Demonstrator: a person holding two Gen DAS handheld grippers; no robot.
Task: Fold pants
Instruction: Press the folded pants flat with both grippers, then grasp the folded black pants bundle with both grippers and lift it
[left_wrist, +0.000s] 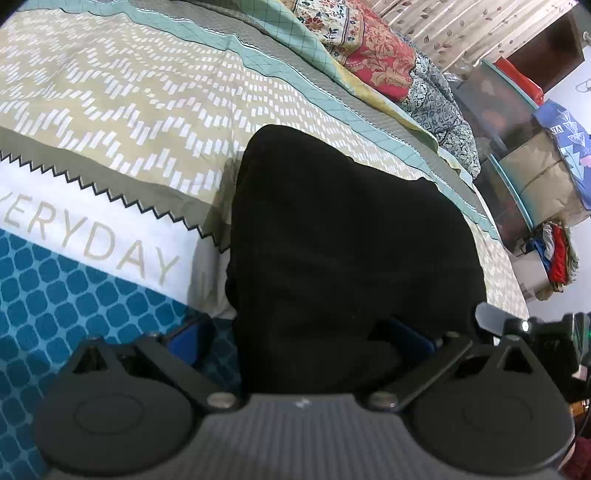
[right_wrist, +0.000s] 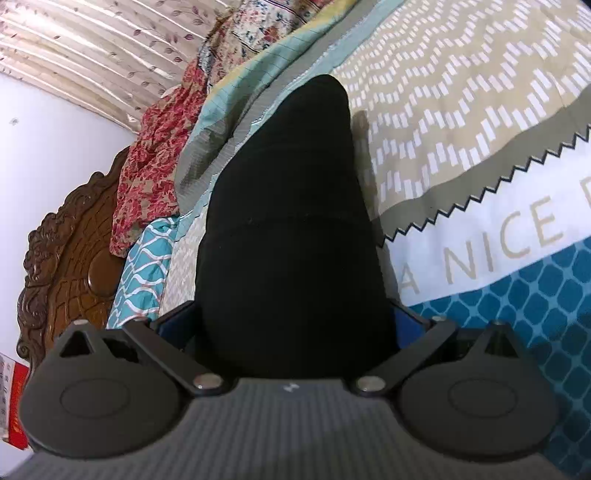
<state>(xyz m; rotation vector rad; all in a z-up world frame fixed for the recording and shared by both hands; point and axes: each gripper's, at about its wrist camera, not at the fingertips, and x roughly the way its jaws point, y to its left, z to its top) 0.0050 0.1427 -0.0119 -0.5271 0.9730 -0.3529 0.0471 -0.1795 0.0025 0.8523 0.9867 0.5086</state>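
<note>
Black pants (left_wrist: 343, 243) lying bunched on the patterned bedspread (left_wrist: 122, 110) of a bed, running away from both cameras toward the far edge of the bed; dark and nearly featureless, with 1 faint seam line across them in the right wrist view (right_wrist: 288, 221). Left gripper (left_wrist: 299, 339) low over the near end of the pants, its 2 blue fingers (left_wrist: 184, 338) spread wide to either side of the cloth; right-hand finger half hidden behind a fold; cannot tell whether either pad presses on the fabric. Right gripper (right_wrist: 291, 325) likewise straddling the pants, fingers (right_wrist: 404, 319) standing wide, 1 on each side of the black cloth, close against it without a visible pinch. Bedspread printed with beige zigzag bands, a white band bearing grey lettering, and a blue tiled field nearest the cameras. Floral red and cream bedding (left_wrist: 369, 48) heaped along the far side of the bed, seen again in the right wrist view beside a carved wooden headboard (right_wrist: 70, 251). Pale curtain (right_wrist: 92, 48) with leaf print behind; shelves (left_wrist: 517, 147) holding boxes and folded cloth beyond the bed in the left wrist view. Part of the other gripper's body visible at the right edge of the left wrist view.
</note>
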